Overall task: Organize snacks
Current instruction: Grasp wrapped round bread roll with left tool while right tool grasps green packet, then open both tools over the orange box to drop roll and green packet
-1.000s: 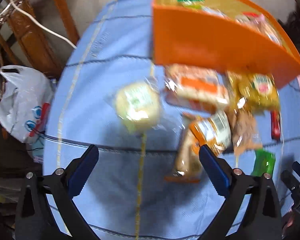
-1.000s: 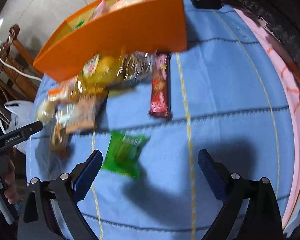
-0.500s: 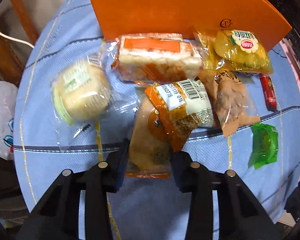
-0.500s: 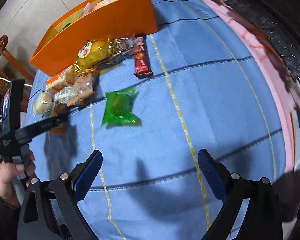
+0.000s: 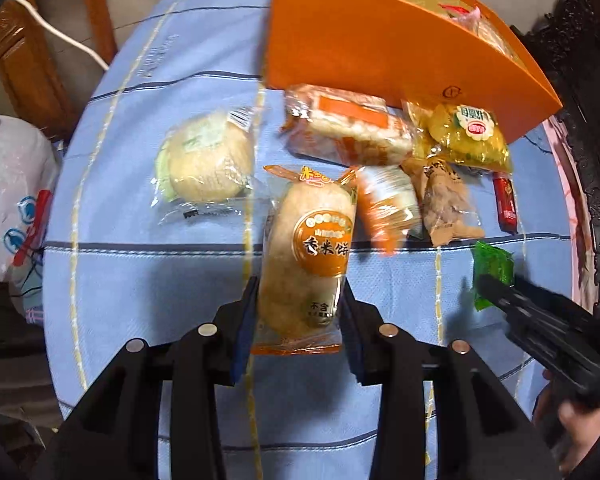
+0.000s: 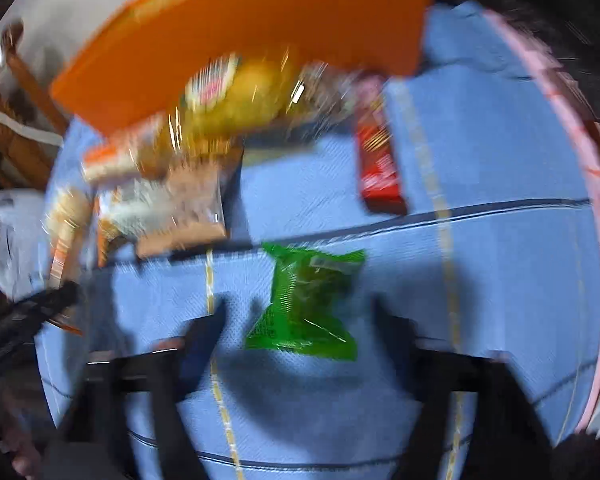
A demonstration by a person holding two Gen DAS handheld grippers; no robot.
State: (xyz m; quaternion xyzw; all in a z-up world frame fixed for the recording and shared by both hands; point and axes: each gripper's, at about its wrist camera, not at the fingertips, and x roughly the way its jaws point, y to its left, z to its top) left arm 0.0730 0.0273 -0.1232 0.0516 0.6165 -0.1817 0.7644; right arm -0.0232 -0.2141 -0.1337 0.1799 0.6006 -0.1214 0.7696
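Orange box: we see it open at the far side of the blue cloth, a few snacks inside.
Left gripper: we find its jaws closed on the near end of the rice cake, pack pointing at the box.
Right gripper: we note jaws spread wide around the green packet, which lies flat on the cloth; view blurred, contact cannot be told.
Loose snacks: we count a bun, yellow pack and red bar before the box.
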